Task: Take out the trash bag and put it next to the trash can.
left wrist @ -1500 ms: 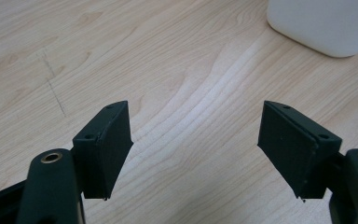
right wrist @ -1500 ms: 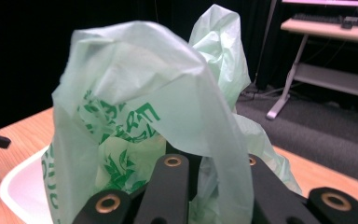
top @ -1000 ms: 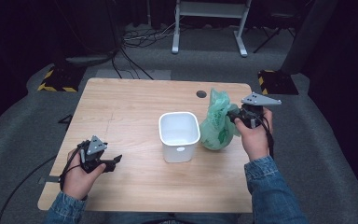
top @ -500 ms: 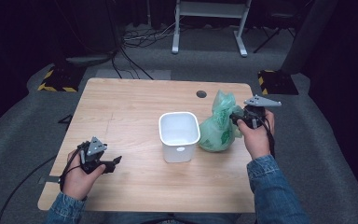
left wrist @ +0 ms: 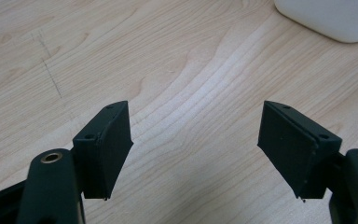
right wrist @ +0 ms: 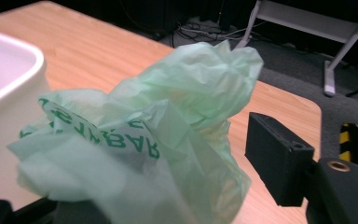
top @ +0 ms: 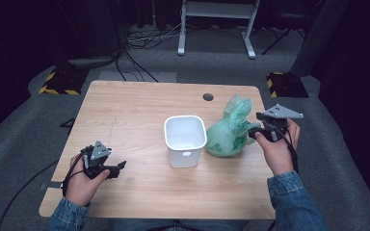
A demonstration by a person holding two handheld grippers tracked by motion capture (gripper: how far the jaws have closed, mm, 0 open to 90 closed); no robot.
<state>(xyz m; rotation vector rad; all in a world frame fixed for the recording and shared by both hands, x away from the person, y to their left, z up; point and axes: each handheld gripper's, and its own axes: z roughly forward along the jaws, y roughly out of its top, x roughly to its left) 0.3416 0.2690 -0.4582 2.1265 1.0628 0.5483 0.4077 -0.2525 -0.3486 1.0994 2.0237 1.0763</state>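
a person sits at a light wooden desk (top: 125, 110) with a handheld claw in each hand. near the middle of the desk stands an empty white plastic bin (top: 185, 139), upright with its mouth open. just to its right, touching or almost touching its side, sits a crumpled pale green plastic bag (top: 229, 130) with green lettering, resting on the desk with a loose peak of film poking upward.

the right claw (top: 253, 131) is at the bag's right side. in the right gripper view the bag (right wrist: 140, 140) billows over the space between the jaws; one black jaw stands clear of the film at the right and the other is buried under it, so it cannot be told for sure whether the claw is pinching the bag or merely pushed against it.

the left claw (top: 119, 166) rests low over the near left part of the desk, well apart from bin and bag. in the left gripper view its jaws are spread wide with nothing but bare wood between them, and a corner of the bin (left wrist: 326, 18) shows at the top right.

judging from this, the work seems to be getting the bag into or onto the bin, and it is at an early stage: the bin has nothing in it, the bag is outside it and not opened up, and the left claw has not yet joined in.
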